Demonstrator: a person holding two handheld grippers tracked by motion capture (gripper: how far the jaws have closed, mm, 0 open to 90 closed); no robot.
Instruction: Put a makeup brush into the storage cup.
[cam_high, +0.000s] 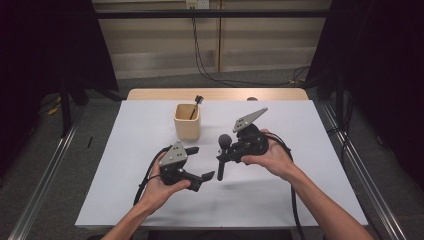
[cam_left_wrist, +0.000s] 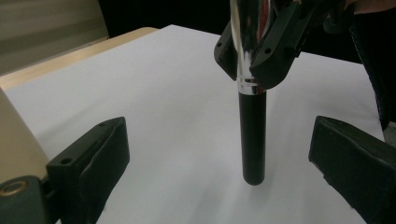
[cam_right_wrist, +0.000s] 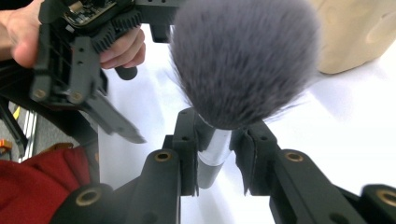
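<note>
So the makeup brush (cam_right_wrist: 243, 65) is pinched at its silver ferrule by the right claw (cam_high: 226, 156), hanging a bit above the white table (cam_high: 125, 200) near the middle. Long axis is upright: fluffy head up, black handle pointing straight down. The left claw (cam_left_wrist: 224, 163) sits just beside it, jaws spread wide, with the handle's lower end right between them but not touching. Left is clearly the nearer free one for a handoff, I'd guess. The beige cup (cam_high: 187, 121) with another brush stands behind.

Black tools (cam_high: 216, 167), grey triangular plates, brass screws, black cables
</note>
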